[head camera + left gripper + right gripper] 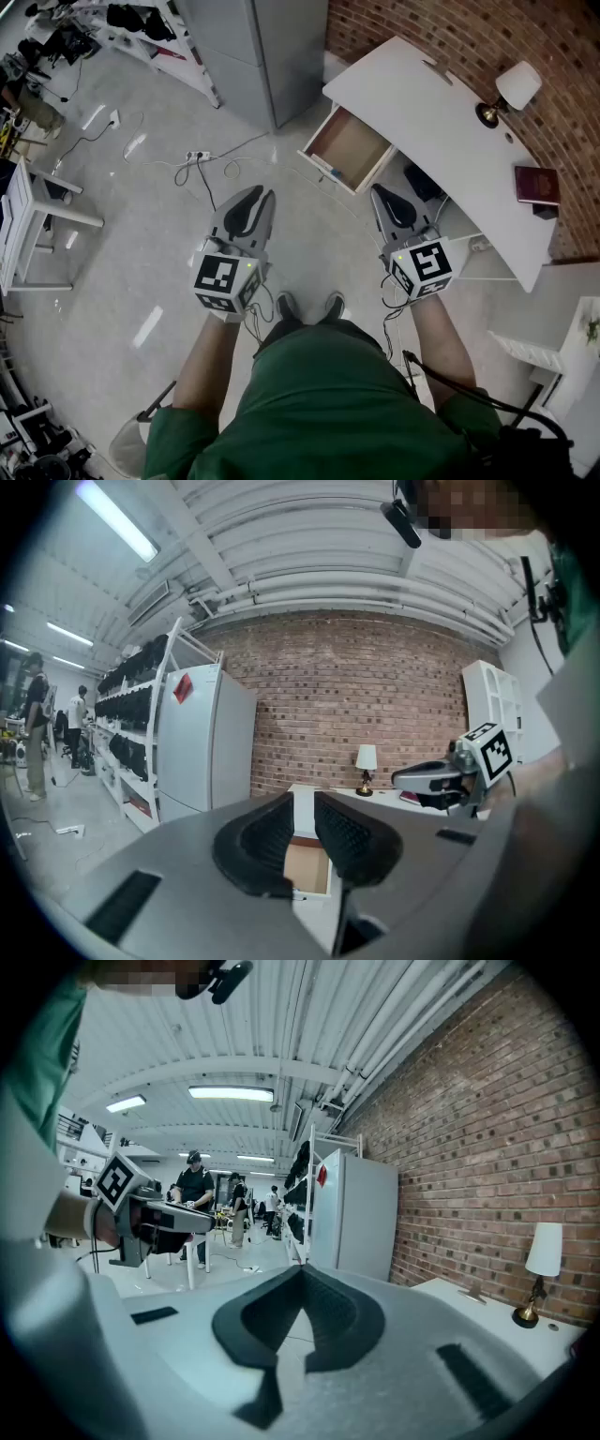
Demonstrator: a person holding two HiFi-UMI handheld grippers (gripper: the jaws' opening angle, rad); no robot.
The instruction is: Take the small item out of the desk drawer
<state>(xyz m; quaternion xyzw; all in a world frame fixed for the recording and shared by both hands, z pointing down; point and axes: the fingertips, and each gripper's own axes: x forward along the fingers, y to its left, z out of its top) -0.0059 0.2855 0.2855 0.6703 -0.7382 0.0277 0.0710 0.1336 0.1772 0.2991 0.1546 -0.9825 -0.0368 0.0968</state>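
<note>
Currently: both grippers empty, drawer already open

Left gripper (303,803): jaws partly apart, narrow gap, nothing in it. Through the gap, in the left gripper view, the open drawer (306,869) shows with its brown floor. Held roughly level, just tipped down, over bare floor (141,281).

Right gripper (303,1274): jaw tips meet, closed on nothing. Also roughly level, near the desk's front edge.

Head view: left gripper (263,195) and right gripper (376,189) sit side by side in front of the person, well apart, neither touching the drawer (349,148). Drawer is pulled out of the white desk (441,122) toward the person, between the two grippers and beyond them.

Small item (332,174): a bluish speck at the drawer's front wall, too small to identify. Rest of the drawer floor looks bare.

On the desk: lamp (509,92) at the back by the brick wall (562,56), dark red book (536,184) toward the right end. Grey cabinet (253,47) stands left of the desk. Power strip (197,156) with cable lies on the floor ahead of the left gripper.
</note>
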